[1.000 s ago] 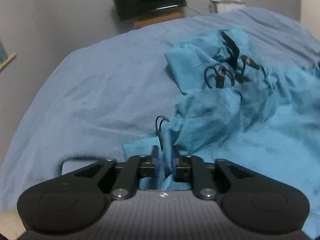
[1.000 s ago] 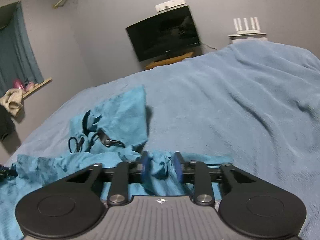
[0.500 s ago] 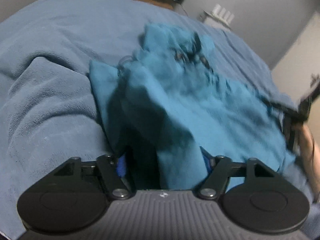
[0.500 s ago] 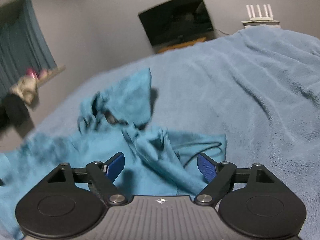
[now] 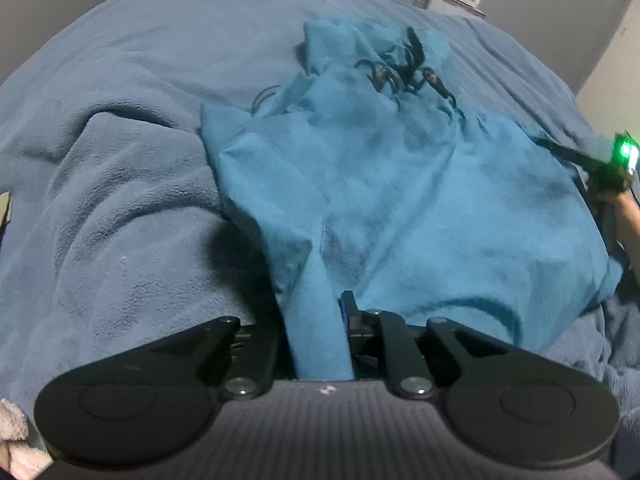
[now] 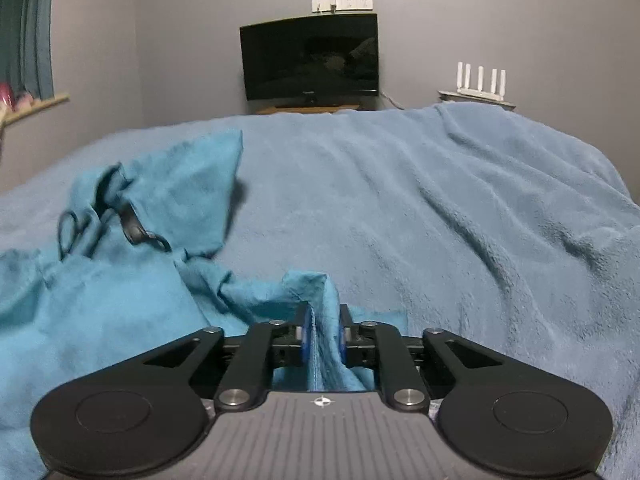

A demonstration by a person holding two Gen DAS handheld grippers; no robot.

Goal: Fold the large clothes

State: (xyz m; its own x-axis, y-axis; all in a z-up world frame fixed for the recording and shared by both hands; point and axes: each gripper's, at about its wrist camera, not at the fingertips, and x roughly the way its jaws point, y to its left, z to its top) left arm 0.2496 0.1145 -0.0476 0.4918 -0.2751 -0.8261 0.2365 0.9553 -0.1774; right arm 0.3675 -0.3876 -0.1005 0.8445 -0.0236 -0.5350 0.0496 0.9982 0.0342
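A large teal garment (image 5: 400,184) with black drawstrings (image 5: 404,68) lies rumpled on a blue blanket-covered bed (image 5: 120,200). My left gripper (image 5: 316,320) is shut on a fold of the garment at its near left edge. In the right wrist view the garment (image 6: 100,288) spreads to the left, its drawstrings (image 6: 132,228) showing. My right gripper (image 6: 323,320) is shut on a raised corner of the same garment. The other gripper, with a green light (image 5: 624,152), shows at the far right of the left wrist view.
The blue blanket (image 6: 460,220) covers the whole bed, with wrinkles on the right. A dark TV (image 6: 310,60) stands by the far wall, and a white router (image 6: 480,84) sits on a shelf to its right. A curtain (image 6: 24,32) hangs at the left.
Half a second ago both grippers were open over the garment. Now both have closed on folds of it. The left gripper has shifted toward the garment's near edge.
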